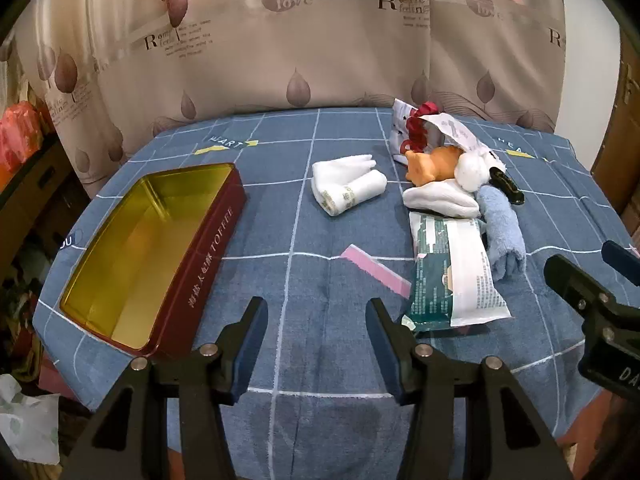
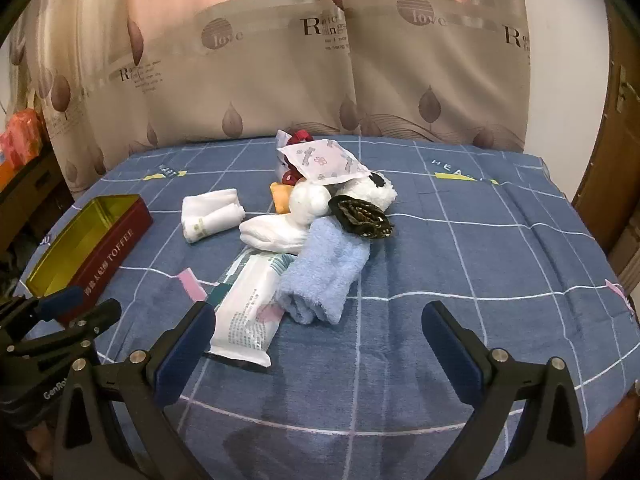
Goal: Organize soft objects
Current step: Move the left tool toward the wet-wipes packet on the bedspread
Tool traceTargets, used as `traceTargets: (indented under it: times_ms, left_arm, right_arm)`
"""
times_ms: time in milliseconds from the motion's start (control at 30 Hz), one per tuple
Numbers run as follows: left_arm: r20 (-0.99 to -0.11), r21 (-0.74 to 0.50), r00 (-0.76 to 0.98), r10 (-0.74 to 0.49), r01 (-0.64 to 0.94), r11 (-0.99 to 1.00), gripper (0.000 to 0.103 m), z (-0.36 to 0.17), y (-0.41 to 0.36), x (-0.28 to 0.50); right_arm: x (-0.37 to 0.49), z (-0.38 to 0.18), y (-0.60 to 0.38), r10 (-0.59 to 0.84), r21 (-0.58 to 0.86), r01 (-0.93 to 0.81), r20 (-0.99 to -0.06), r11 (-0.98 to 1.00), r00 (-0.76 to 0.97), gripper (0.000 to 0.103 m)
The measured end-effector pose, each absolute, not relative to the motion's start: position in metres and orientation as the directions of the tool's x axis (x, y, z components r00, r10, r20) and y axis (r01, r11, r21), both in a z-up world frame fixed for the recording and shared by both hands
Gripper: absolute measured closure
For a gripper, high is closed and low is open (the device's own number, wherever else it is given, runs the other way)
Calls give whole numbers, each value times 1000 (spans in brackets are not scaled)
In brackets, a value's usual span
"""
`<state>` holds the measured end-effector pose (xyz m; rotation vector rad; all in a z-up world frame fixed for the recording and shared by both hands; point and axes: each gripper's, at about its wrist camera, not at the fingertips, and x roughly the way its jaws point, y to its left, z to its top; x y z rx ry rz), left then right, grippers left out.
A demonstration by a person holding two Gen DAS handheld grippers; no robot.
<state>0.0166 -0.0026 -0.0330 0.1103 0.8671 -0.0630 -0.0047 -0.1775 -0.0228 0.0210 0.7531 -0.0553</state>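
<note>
An empty red toffee tin (image 1: 160, 252) with a gold inside lies at the left on the blue checked cloth (image 1: 320, 380). A white folded cloth (image 1: 347, 188) lies mid-table. To its right is a pile: a light blue towel (image 2: 320, 276), a white tissue pack (image 2: 248, 312), a white sock (image 2: 276, 234), a white ball (image 2: 308, 202), an orange plush (image 1: 432, 164) and a dark hair tie (image 2: 362, 216). My left gripper (image 1: 318, 344) hovers open over bare cloth near the tin. My right gripper (image 2: 320, 344) stands wide open just before the blue towel, nothing between its fingers.
A pink strip (image 1: 376, 274) lies on the cloth by the tissue pack. A printed sachet (image 2: 320, 162) and a red ribbon (image 1: 420, 122) top the pile's far side. A patterned curtain (image 2: 320, 80) hangs behind the table. Clutter sits off the left edge (image 1: 20, 140).
</note>
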Motion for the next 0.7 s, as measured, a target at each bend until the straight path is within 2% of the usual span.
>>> traceTargets:
  times_ms: [700]
  left_arm:
    - [-761,73,648,-12,103,992,51,-30,-2,13]
  right_arm:
    - [-8,-21,-176,-48,-7,58,-680,998,732,0]
